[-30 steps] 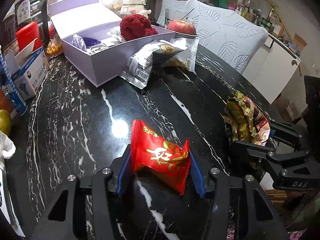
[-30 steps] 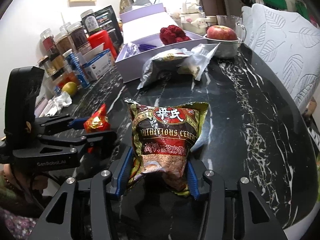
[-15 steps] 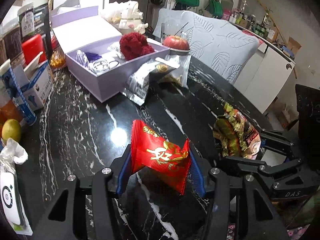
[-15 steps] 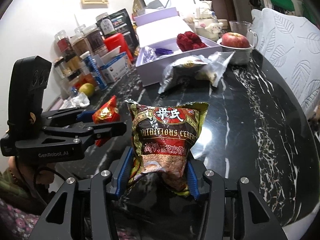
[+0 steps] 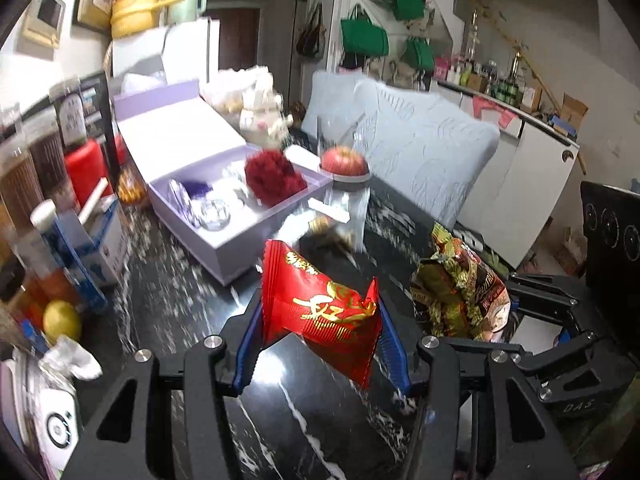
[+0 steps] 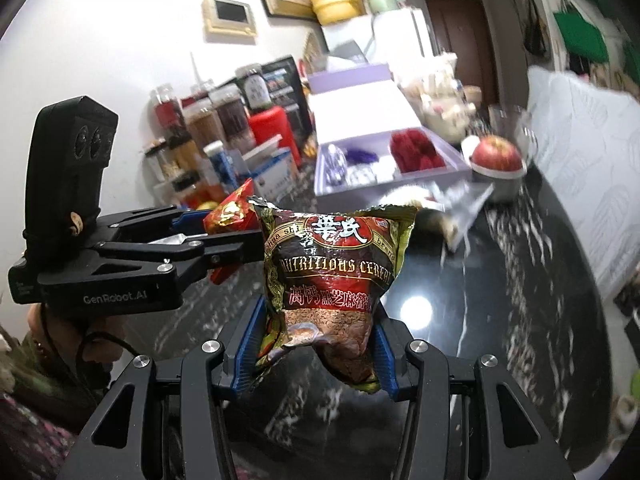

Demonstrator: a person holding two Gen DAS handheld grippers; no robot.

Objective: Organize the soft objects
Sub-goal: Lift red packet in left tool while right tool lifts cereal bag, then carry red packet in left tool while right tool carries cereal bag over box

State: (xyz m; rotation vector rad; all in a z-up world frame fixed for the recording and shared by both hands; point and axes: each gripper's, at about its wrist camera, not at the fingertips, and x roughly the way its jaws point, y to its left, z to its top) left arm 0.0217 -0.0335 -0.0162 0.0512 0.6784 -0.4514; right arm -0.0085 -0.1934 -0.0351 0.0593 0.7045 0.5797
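Left claw [image 5: 320,320] clenched on a red snack packet [image 5: 320,312] with gold characters, blue fingers [image 5: 249,336] pressing both of its sides, packet lifted clear above the black marble bench [image 5: 176,296]. Right claw [image 6: 316,344] clamped on a cereal sachet [image 6: 334,276] printed "NUTRITIOUS CEREAL", gripped at its lower half, upright, likewise raised off the bench. Both claws side by side, red packet just beside the sachet's left edge as seen from the right wrist camera, whether touching hard to tell.

Farther along the bench, an open lilac gift box [image 5: 240,216] with lid tilted back, holding a fuzzy red ball [image 5: 274,178] at its right end, a purple wrapped item [image 5: 182,200] and small clear pieces at its left. Leaning against the box front, two pale crinkled snack bags [image 5: 332,220], blurred. Behind them, a red apple [image 5: 344,160] in a metal bowl [image 6: 498,180]. Along the left bench edge, a blue-and-white carton [image 5: 100,232], a yellow lemon [image 5: 62,320], a red container [image 5: 86,168] and spice jars [image 6: 224,120]. Background smeared by motion blur
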